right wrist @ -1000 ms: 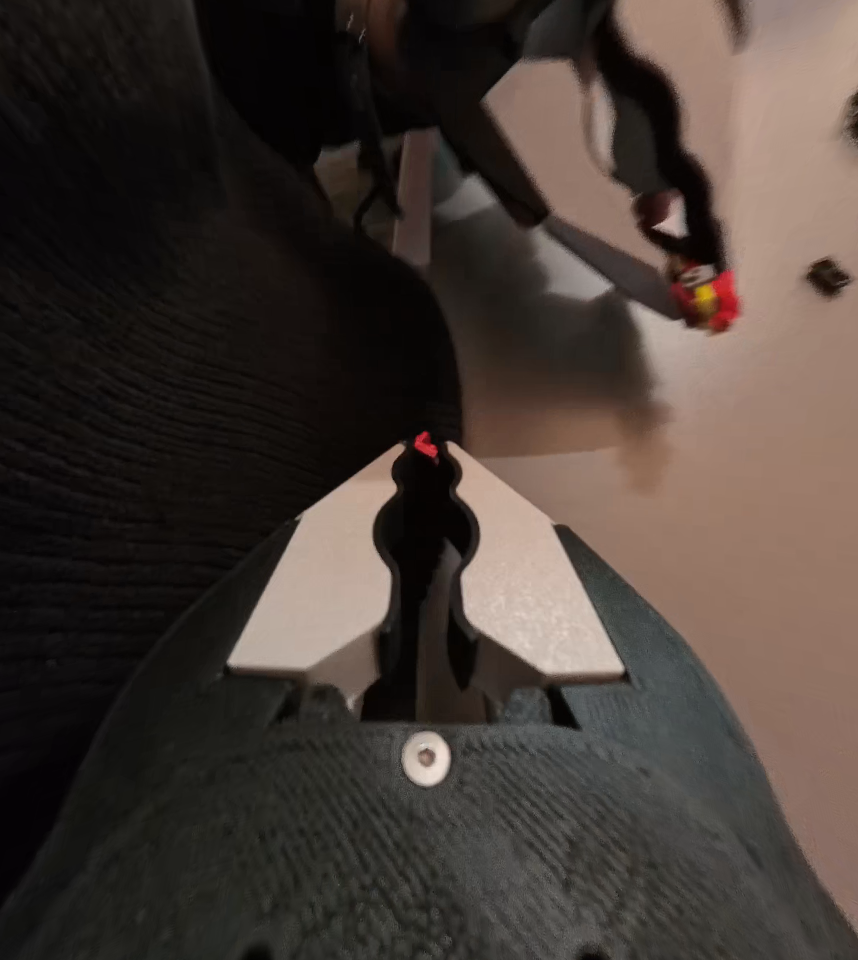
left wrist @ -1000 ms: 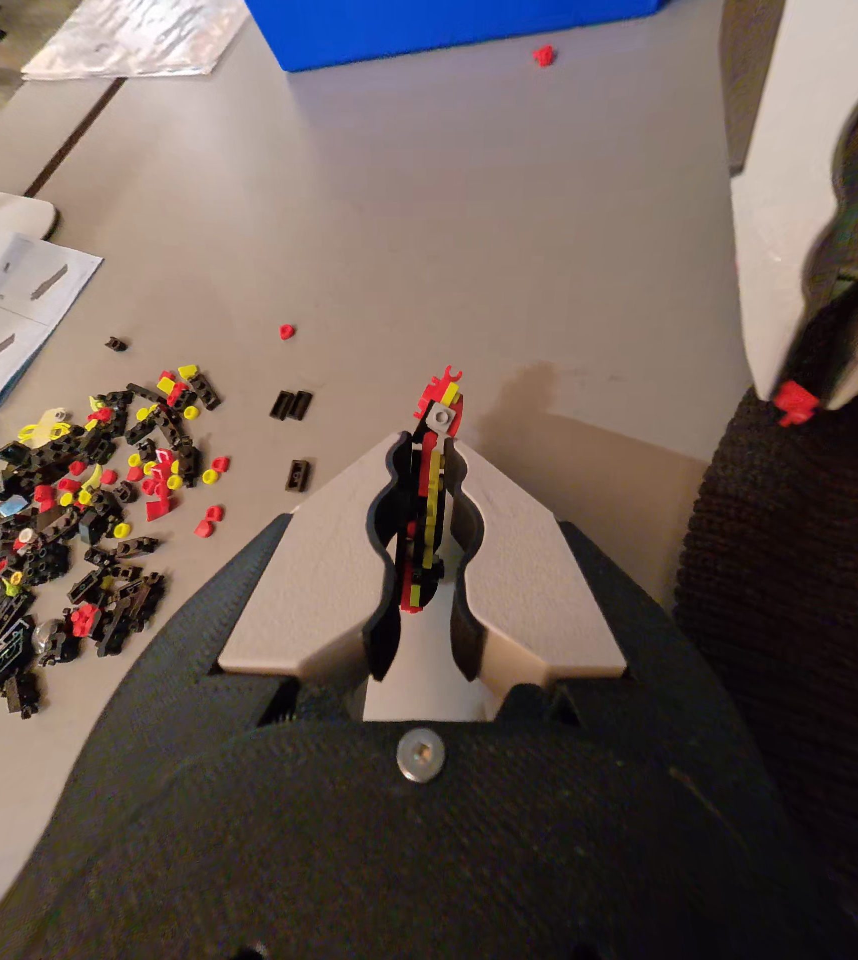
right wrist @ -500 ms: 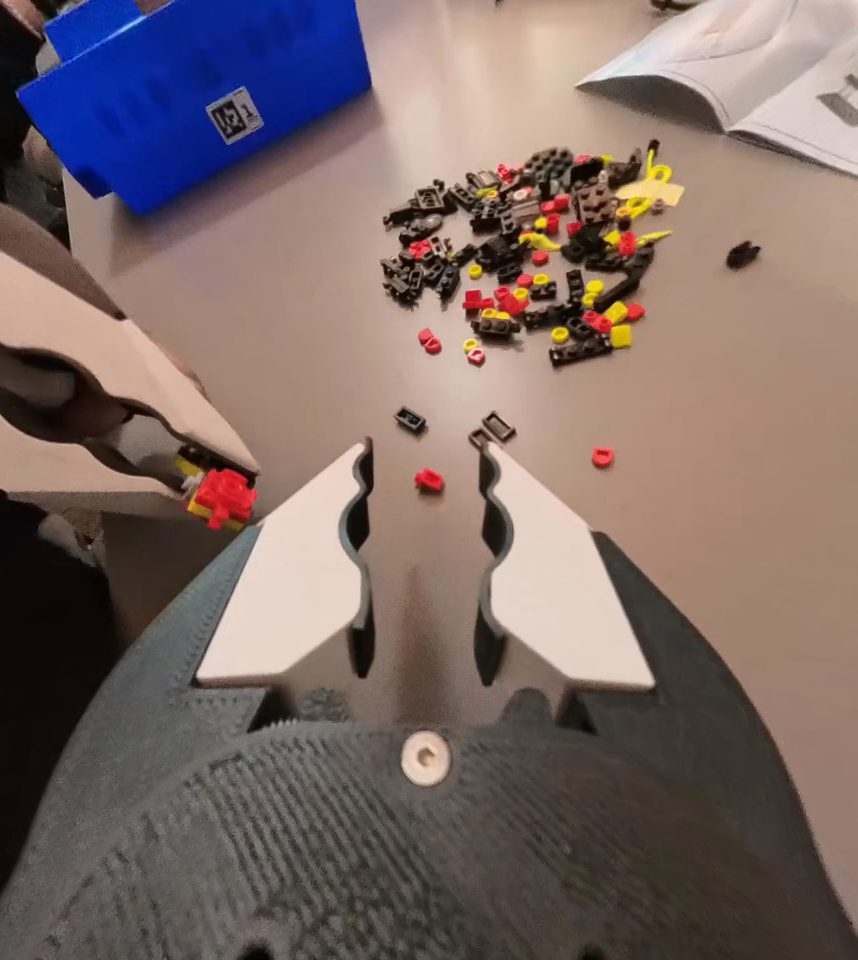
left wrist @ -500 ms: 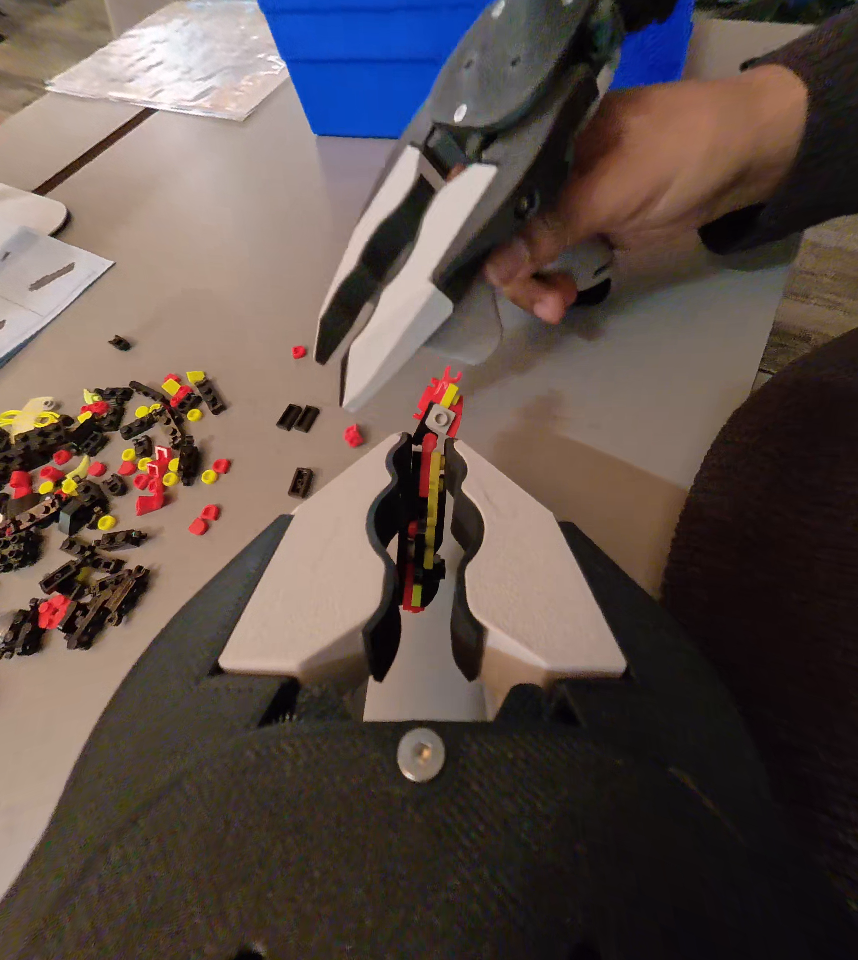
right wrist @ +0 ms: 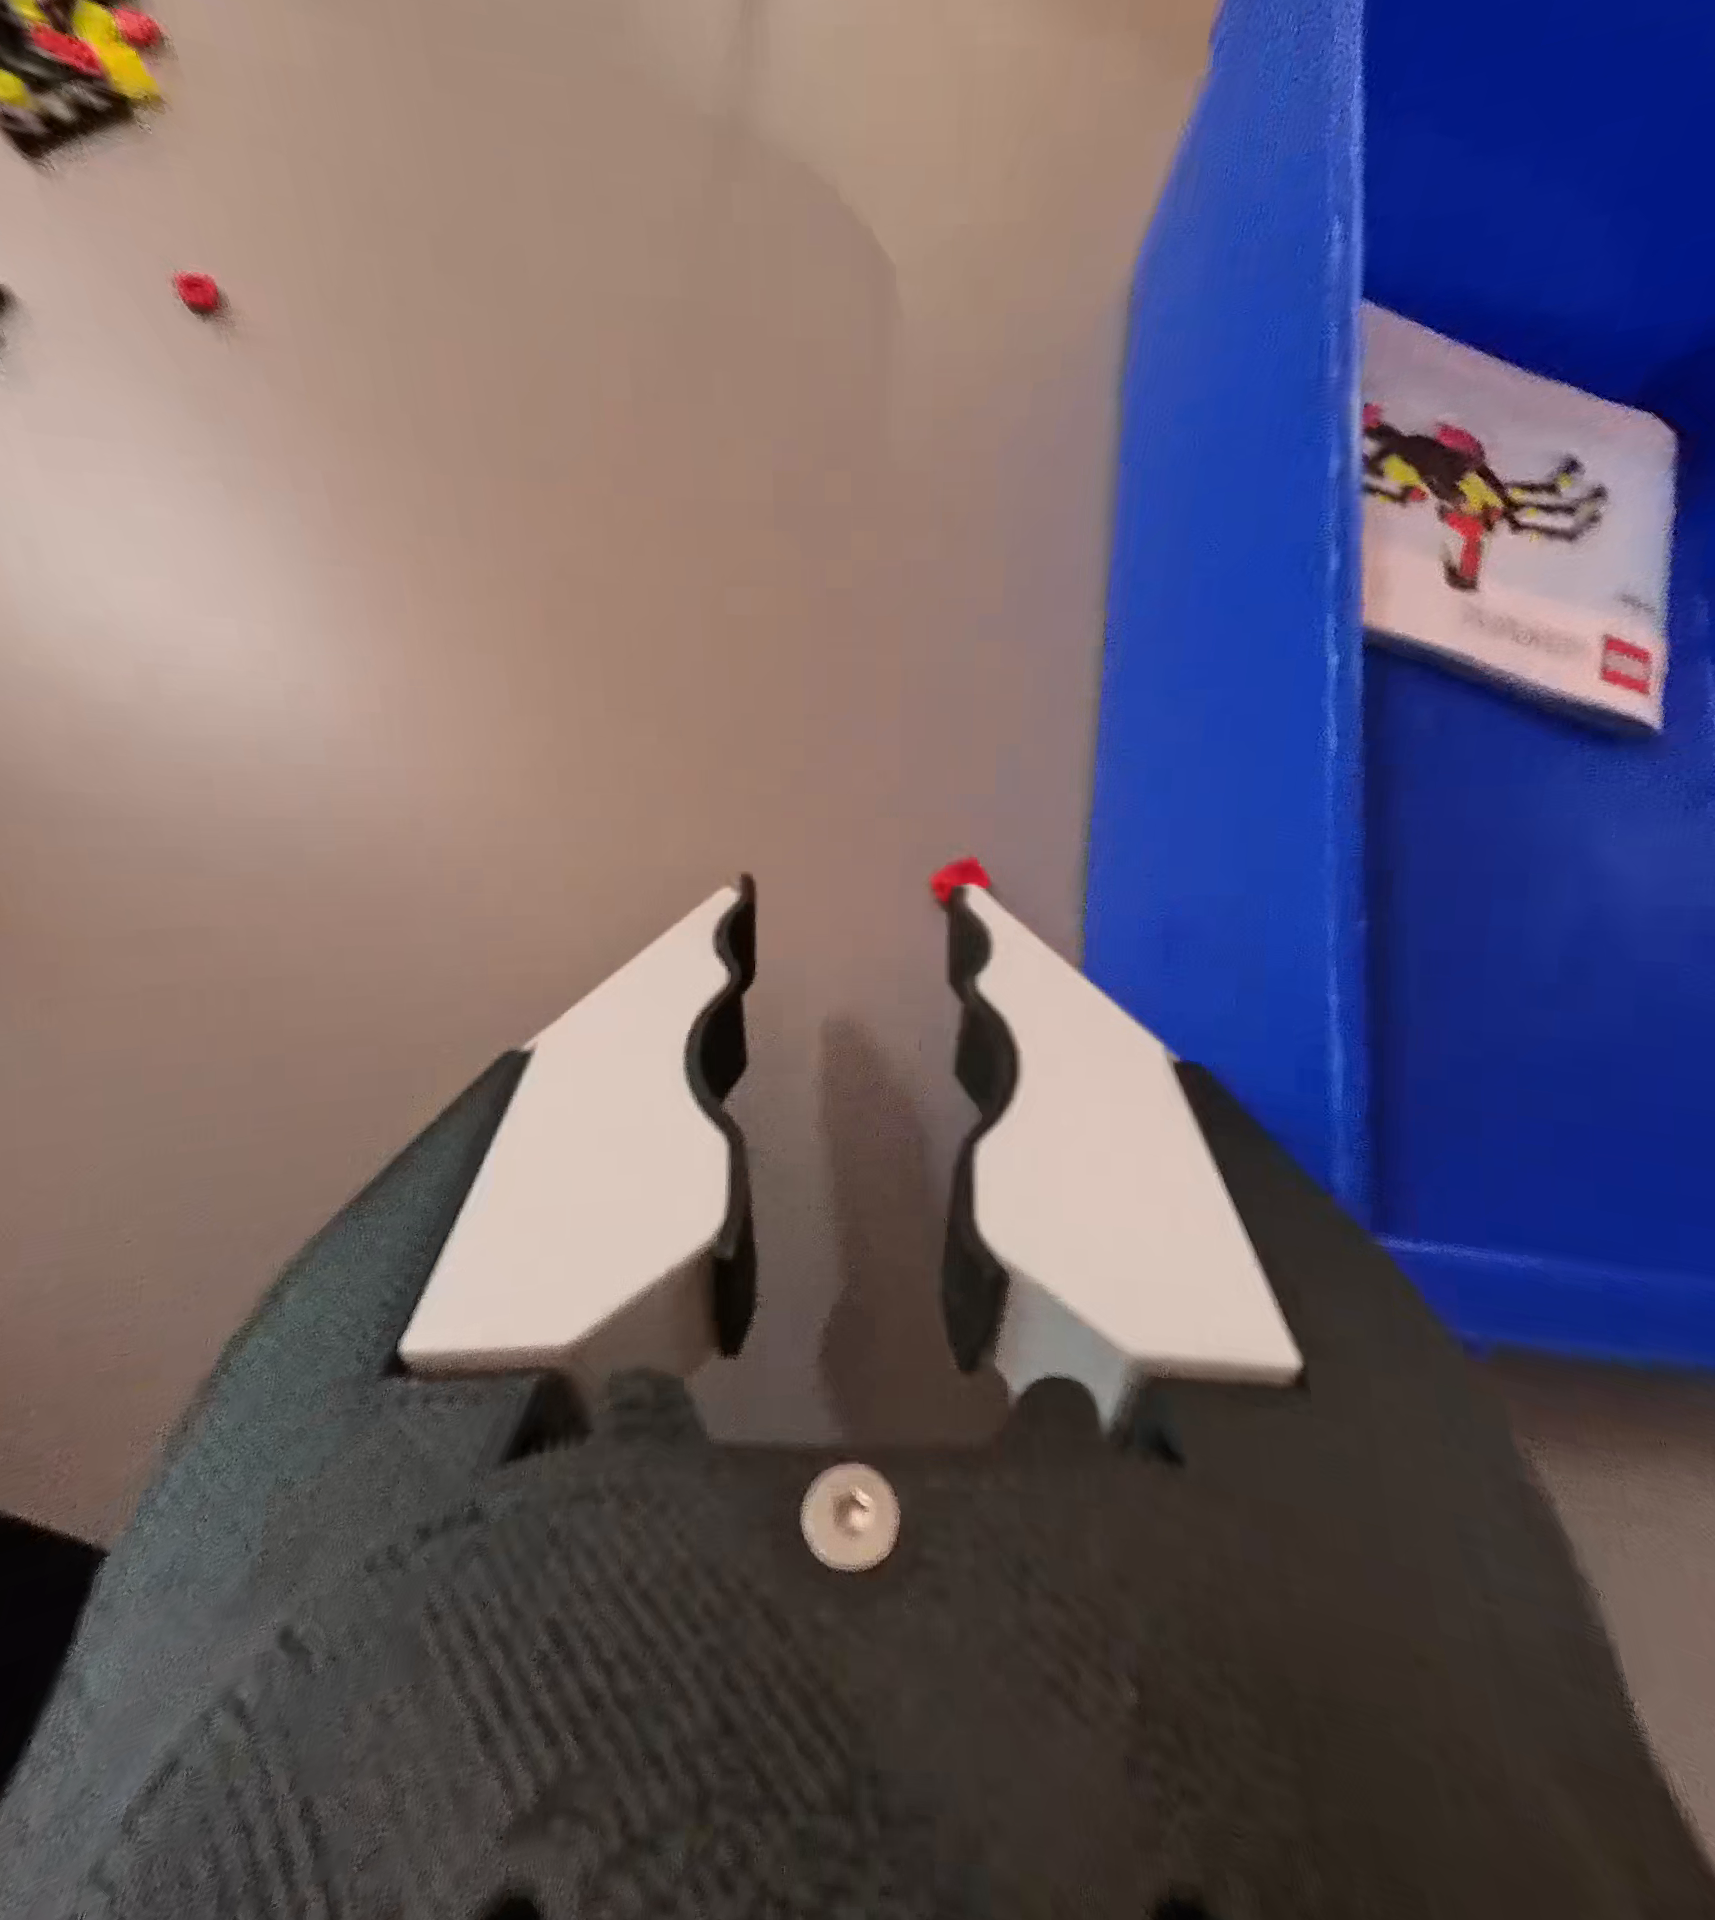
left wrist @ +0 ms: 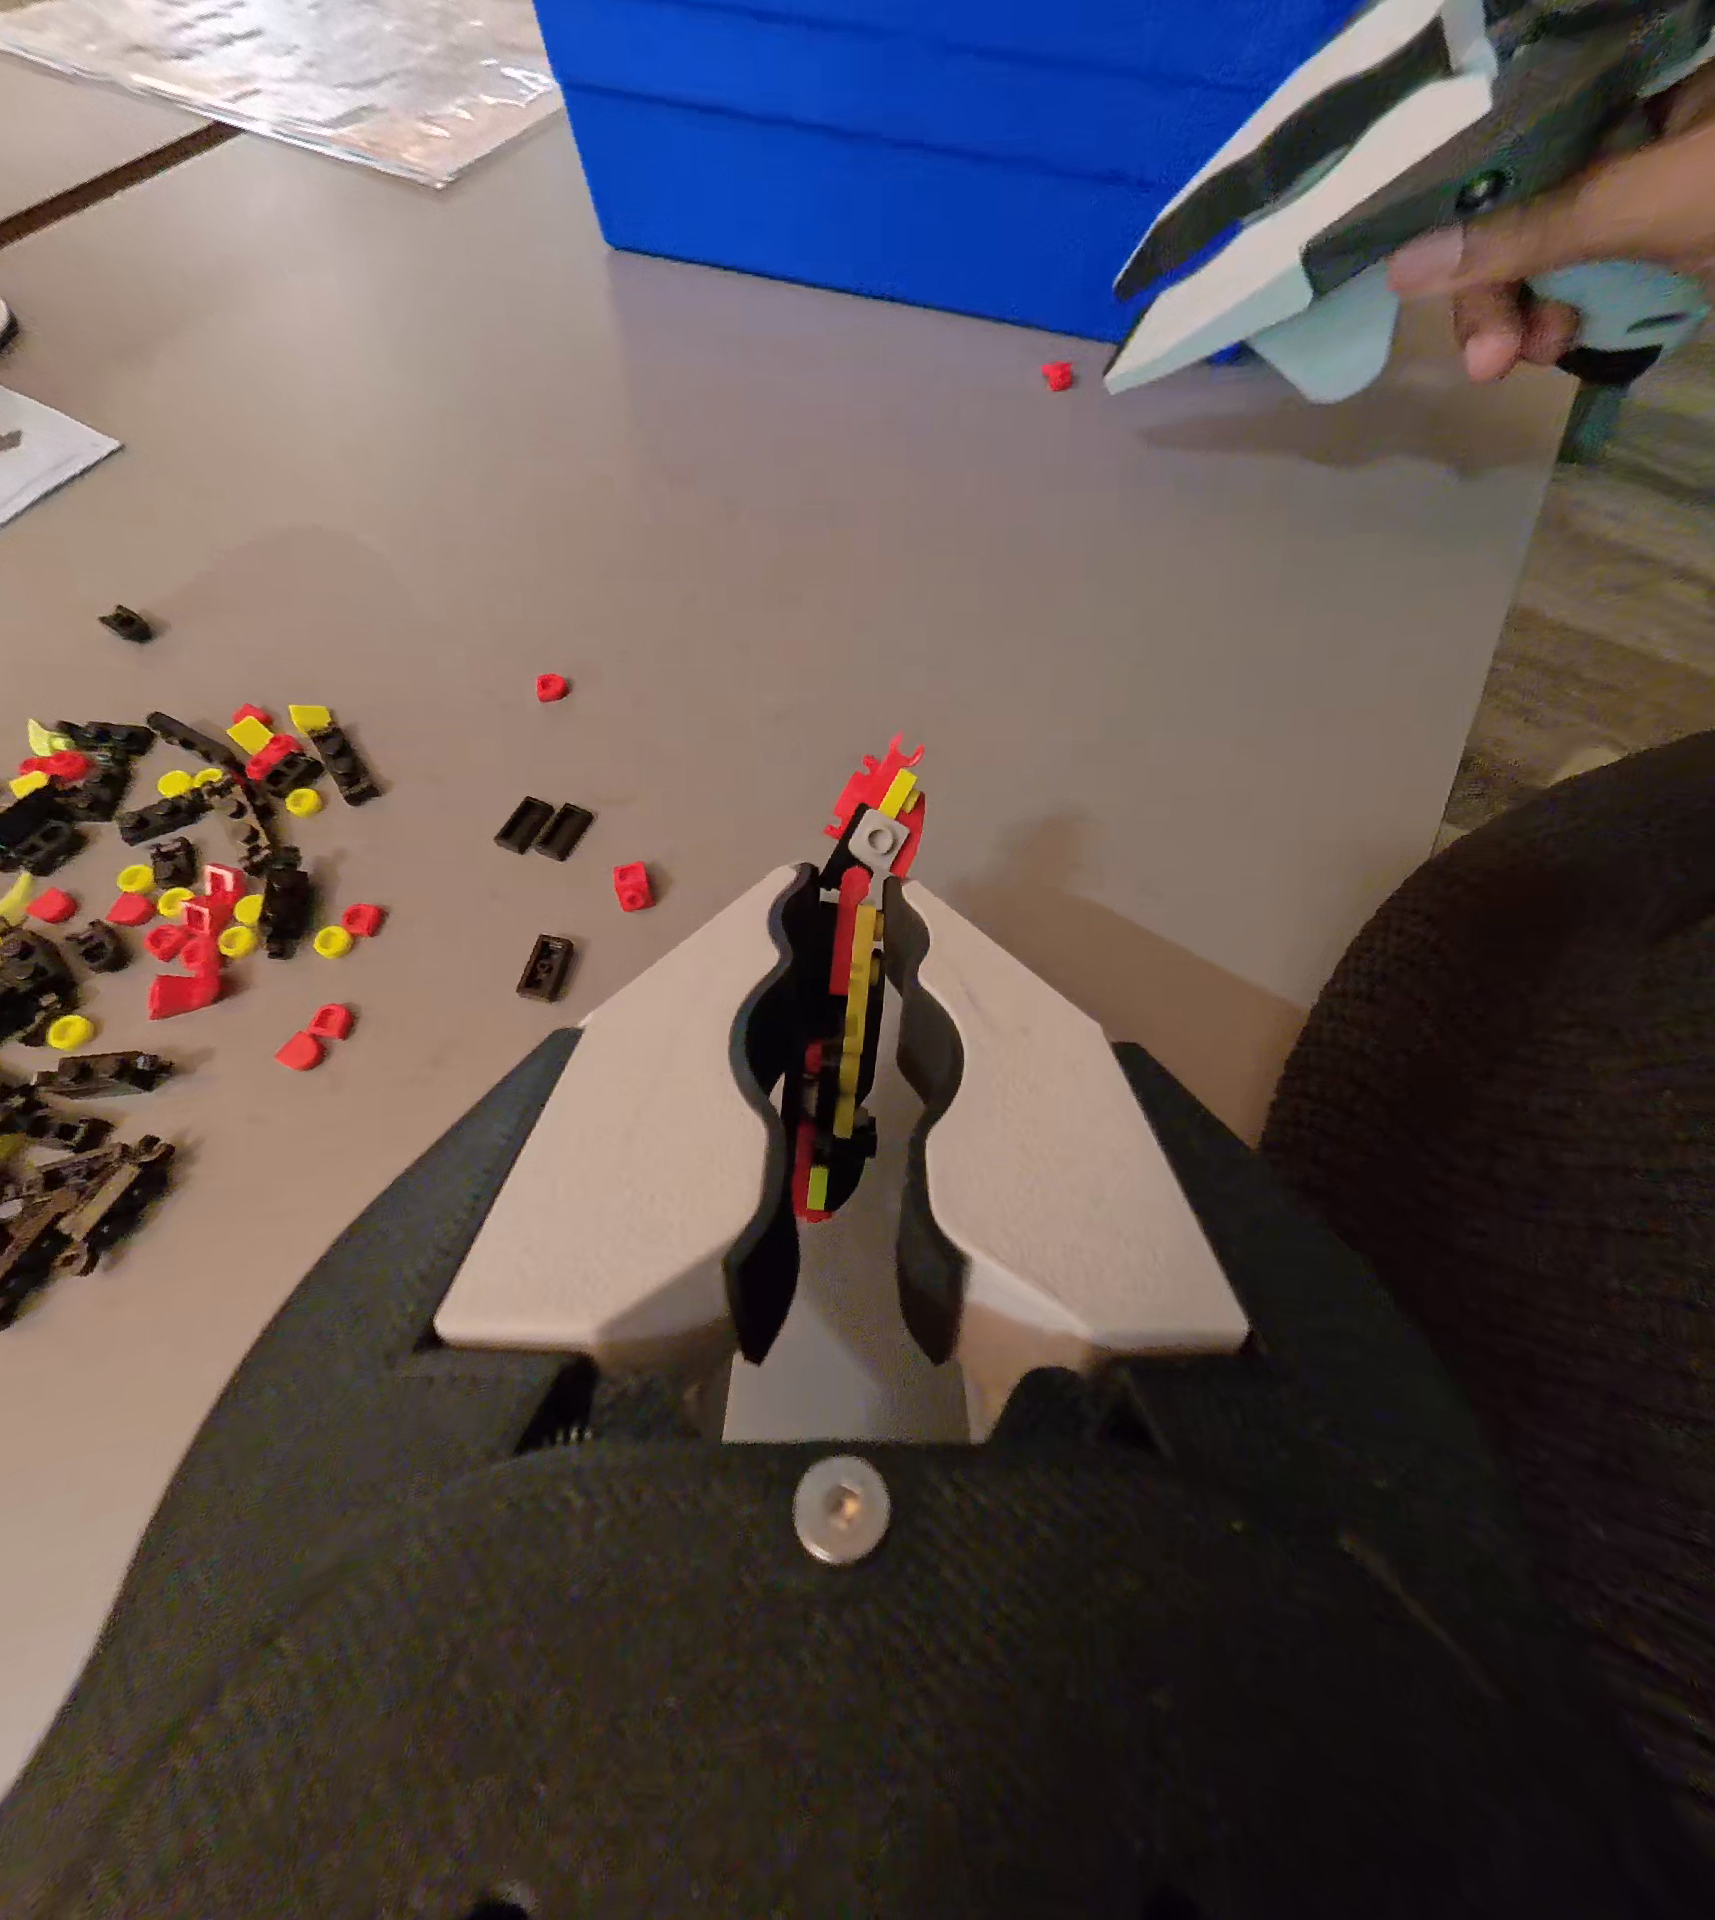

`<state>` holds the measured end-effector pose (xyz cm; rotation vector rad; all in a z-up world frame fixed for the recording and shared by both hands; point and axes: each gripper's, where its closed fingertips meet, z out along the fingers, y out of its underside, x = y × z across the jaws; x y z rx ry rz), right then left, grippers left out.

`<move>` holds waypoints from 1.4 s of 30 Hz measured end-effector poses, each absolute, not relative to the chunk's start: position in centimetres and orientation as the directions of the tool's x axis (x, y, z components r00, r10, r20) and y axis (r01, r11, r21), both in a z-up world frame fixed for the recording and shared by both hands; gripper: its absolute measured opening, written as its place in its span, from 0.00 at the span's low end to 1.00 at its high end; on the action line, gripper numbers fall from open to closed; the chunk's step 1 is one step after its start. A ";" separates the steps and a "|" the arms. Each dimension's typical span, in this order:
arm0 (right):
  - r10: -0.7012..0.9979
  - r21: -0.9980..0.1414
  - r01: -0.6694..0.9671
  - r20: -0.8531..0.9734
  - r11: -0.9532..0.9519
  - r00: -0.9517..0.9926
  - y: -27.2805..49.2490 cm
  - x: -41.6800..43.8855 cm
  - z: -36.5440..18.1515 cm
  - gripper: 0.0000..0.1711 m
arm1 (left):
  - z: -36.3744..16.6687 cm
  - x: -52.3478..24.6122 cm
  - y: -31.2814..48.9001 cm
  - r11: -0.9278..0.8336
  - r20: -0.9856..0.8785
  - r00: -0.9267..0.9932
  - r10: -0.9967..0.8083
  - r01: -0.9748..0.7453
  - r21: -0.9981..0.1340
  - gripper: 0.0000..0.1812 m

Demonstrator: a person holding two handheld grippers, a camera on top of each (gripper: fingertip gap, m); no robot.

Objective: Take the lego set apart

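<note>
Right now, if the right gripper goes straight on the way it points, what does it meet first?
Probably the bare table. The open right gripper points down at it; the small red piece and blue bin lie to the right. Depth is unclear.

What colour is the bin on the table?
Blue; the bin shows best in the left wrist view.

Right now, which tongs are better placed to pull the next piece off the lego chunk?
Right. The right tongs are open and empty, near the blue bin. The left tongs are shut on the lego chunk, whose red tip sticks out in front, so the left can only hold it steady.
</note>
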<state>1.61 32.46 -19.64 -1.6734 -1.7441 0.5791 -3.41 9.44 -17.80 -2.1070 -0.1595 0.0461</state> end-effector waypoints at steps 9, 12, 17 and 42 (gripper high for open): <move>0.960 -0.682 0.720 0.097 -0.129 0.264 34.4 0.3 -22.3 0.18 | -17.8 -3.0 9.6 -0.505 0.034 0.993 0.109 0.085 -0.859 0.05; 0.975 -0.686 0.697 -0.090 -0.208 0.202 31.8 -1.0 -22.5 0.04 | -17.7 -2.7 9.6 -0.500 0.037 0.995 0.096 0.081 -0.862 0.05; 0.988 -0.735 0.672 -0.150 -0.087 -0.037 25.9 -3.9 -21.8 0.03 | -17.1 -2.7 9.6 -0.476 0.061 0.994 0.090 0.097 -0.874 0.05; 0.768 -0.802 0.404 0.102 0.439 -0.633 11.7 -13.6 -19.8 0.02 | -16.1 -3.3 9.1 -0.426 0.113 0.987 0.117 0.153 -0.892 0.05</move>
